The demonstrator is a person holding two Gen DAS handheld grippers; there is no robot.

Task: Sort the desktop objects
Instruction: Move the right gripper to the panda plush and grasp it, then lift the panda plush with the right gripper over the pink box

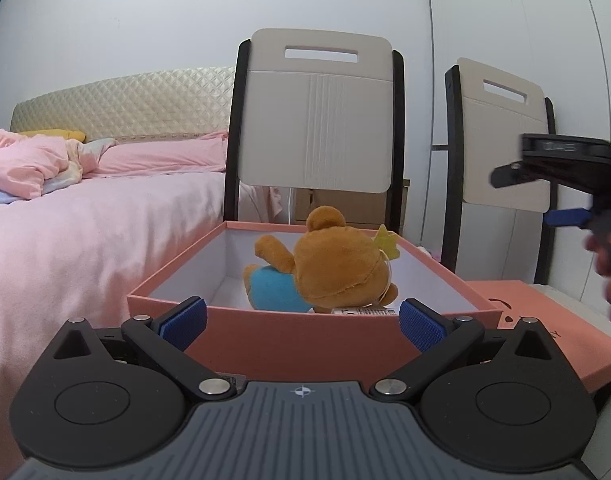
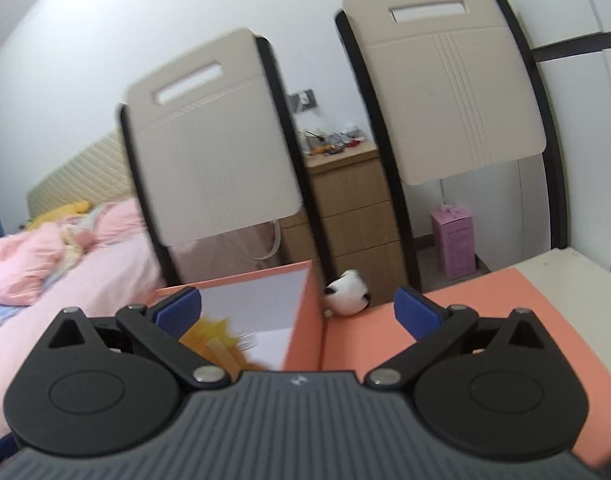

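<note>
Salmon-pink cardboard box (image 1: 265, 332) sits just ahead of the left gripper (image 1: 303, 322), jaws spread wide and empty, a brown plush bear (image 1: 329, 268) lying inside. The right gripper (image 2: 297, 312), also wide and empty, hovers over the box lid (image 2: 485, 296).

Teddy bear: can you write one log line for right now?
teddy bear: lying in orange box | left gripper: open, empty | right gripper: open, empty

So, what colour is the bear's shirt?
Blue, on the brown bear lying inside the box; the left wrist view shows it best.
</note>
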